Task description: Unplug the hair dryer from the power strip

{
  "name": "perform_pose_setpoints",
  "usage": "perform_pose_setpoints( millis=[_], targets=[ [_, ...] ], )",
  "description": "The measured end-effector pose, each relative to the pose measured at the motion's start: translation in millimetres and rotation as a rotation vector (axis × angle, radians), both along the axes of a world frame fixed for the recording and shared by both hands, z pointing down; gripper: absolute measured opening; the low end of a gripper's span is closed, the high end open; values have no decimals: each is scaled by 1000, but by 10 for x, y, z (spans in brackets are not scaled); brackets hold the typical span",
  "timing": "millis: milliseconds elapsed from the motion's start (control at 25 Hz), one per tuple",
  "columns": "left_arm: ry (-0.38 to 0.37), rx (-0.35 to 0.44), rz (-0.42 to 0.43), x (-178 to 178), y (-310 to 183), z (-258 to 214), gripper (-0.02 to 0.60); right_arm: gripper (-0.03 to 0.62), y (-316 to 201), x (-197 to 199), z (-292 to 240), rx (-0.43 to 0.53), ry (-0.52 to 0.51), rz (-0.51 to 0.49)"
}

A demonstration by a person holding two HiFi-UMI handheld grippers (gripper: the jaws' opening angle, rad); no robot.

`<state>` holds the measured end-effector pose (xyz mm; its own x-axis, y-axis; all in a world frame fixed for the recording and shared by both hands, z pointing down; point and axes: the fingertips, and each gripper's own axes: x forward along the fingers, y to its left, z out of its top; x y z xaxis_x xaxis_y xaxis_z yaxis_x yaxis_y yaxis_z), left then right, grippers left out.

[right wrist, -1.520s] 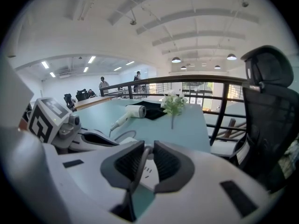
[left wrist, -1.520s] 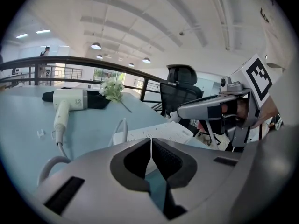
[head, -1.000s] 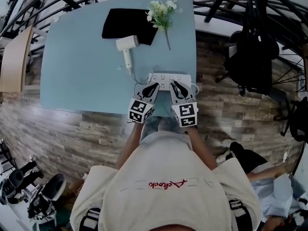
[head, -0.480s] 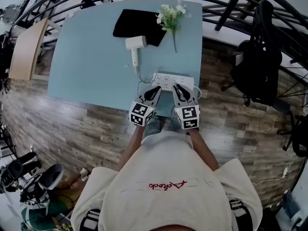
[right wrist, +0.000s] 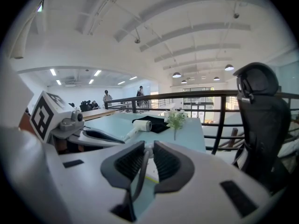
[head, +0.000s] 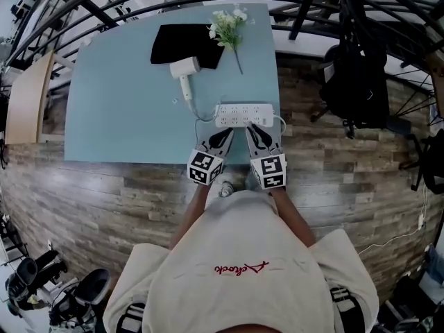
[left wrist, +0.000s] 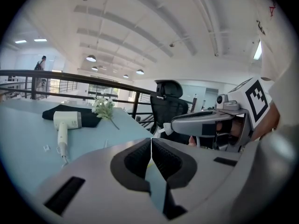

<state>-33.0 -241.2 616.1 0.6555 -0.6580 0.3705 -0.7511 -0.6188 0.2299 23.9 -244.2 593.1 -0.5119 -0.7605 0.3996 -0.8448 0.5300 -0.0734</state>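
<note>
One white hair dryer (head: 183, 69) lies on the pale blue table (head: 118, 109), its head against one black cloth (head: 182, 44), with one sprig of white flowers (head: 227, 25) beside it. Its cord (head: 196, 111) loops to the left end of the single white power strip (head: 244, 114) near the table's front edge; whether the plug still sits in a socket is too small to tell. Two grippers point at the strip. The left gripper (head: 226, 133) has its jaws pressed together. The right gripper (head: 253, 128) keeps a narrow gap through which the white strip shows. Half a second earlier both tips overlapped the strip's near edge; now they sit just short of it, drawn slightly toward the person. Dryer, cloth and flowers have not shifted. Red script (head: 241, 266) crosses the person's shirt, but it is unreadable.
</note>
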Motion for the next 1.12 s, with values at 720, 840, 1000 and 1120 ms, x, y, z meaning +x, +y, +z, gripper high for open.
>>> perform_pose_setpoints(
  millis=[720,840,1000,1120],
  targets=[
    [39,66,173,-247,1012,-156,11,72,1095,-213,-241,87,25,173],
    [46,73,187,-268,1166,-169,11,72,1250,-221,-285,99,29,190],
    [53,72,188,-315,1360,-152,11,72,1433,-257,-352,114,29,194],
    [56,72,179,-311,1487,-155,11,72,1544,-245,-394,125,28,187]
  ],
)
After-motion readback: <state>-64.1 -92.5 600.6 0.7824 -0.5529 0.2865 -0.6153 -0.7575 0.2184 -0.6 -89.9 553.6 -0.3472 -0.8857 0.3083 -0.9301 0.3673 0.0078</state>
